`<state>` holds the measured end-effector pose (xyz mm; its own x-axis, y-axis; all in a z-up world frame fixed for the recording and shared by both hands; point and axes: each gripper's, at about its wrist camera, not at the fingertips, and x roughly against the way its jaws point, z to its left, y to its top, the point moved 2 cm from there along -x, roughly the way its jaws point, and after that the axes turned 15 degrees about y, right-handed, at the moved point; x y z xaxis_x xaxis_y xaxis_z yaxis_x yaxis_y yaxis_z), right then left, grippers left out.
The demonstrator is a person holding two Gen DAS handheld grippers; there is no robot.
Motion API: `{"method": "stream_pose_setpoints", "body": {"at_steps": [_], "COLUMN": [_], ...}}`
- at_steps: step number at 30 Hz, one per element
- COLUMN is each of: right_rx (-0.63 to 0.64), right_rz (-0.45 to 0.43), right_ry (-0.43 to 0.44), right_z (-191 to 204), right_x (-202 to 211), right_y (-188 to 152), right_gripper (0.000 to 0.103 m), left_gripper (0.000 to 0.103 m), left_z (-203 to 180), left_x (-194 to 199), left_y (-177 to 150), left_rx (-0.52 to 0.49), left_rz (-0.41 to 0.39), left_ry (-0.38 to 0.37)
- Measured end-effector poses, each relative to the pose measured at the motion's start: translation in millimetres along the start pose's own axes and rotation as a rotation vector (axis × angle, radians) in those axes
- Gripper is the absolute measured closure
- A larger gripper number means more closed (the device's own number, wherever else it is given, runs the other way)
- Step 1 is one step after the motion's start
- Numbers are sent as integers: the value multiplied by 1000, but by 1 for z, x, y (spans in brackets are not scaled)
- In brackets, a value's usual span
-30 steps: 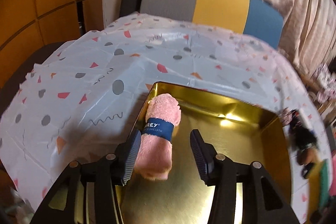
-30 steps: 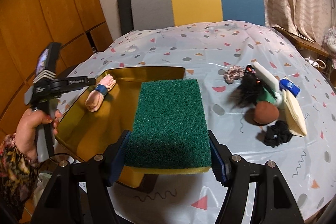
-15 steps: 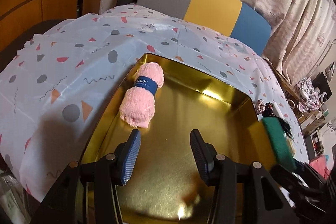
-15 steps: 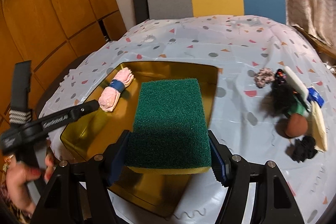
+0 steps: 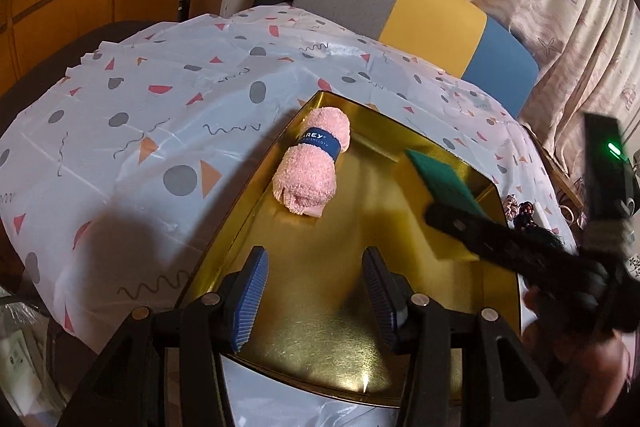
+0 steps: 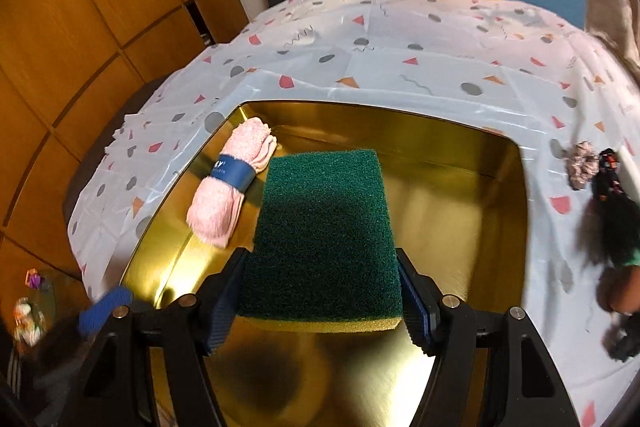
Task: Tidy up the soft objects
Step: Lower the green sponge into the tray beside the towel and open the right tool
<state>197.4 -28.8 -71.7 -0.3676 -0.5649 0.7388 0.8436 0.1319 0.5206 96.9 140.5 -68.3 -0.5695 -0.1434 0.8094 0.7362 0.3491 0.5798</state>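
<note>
Green sponge (image 6: 324,235) sits clamped in the right gripper (image 6: 322,301), above the gold tray (image 6: 460,211). Left gripper (image 5: 316,291) hangs empty, jaws apart, with the pink towel roll (image 5: 312,167) lying ahead of it.

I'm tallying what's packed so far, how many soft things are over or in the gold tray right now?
2. The pink rolled towel lies in the gold tray by its left wall; the green sponge is held over the tray between the right gripper fingers.
</note>
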Motion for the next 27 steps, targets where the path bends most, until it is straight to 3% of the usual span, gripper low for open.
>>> {"method": "stream_pose_setpoints", "body": {"at_steps": [12,15,20,27], "right_rx": [-155,-170,-114,-86], "right_rz": [-37,-39,-84,-92], "right_ry": [-43,17,51,82], "right_z": [-12,-9,1,-2], "right_x": [-53,-60,-40,-6], "right_y": [35,38,35,16], "right_gripper": [32,29,14,14], "left_gripper": [54,54,54,54], "left_z": [6,5,5,-5], "left_x": [2,1,1,2], "left_y": [3,2,1,-3], "left_rx": [35,32,37,17], "left_rz": [-6,-1,-1,5], "left_ry": [-10,-12,-16,-64]}}
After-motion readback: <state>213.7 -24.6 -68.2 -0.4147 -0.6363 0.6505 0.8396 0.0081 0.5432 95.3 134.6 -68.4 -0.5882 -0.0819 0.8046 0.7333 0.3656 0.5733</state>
